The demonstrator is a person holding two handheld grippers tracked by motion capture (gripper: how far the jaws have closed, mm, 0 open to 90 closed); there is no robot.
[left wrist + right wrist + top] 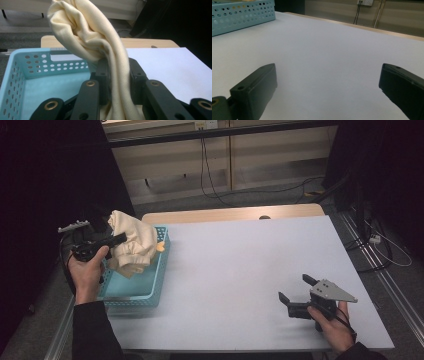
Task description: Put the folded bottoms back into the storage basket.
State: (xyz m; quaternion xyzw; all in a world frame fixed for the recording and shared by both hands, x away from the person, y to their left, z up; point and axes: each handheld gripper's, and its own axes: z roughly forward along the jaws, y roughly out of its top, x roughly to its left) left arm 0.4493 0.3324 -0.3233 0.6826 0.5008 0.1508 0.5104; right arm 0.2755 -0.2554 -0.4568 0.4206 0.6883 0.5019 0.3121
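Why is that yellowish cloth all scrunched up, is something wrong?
Nothing looks broken or spilled. The left claw pinches the cream cloth and holds it bunched above the blue basket. The right claw sits open over the white table.

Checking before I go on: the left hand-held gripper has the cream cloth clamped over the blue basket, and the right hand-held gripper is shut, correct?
Not quite: the right hand-held gripper is open, jaws wide apart in the right gripper view. The left hand-held gripper does clamp the cream cloth over the blue basket.
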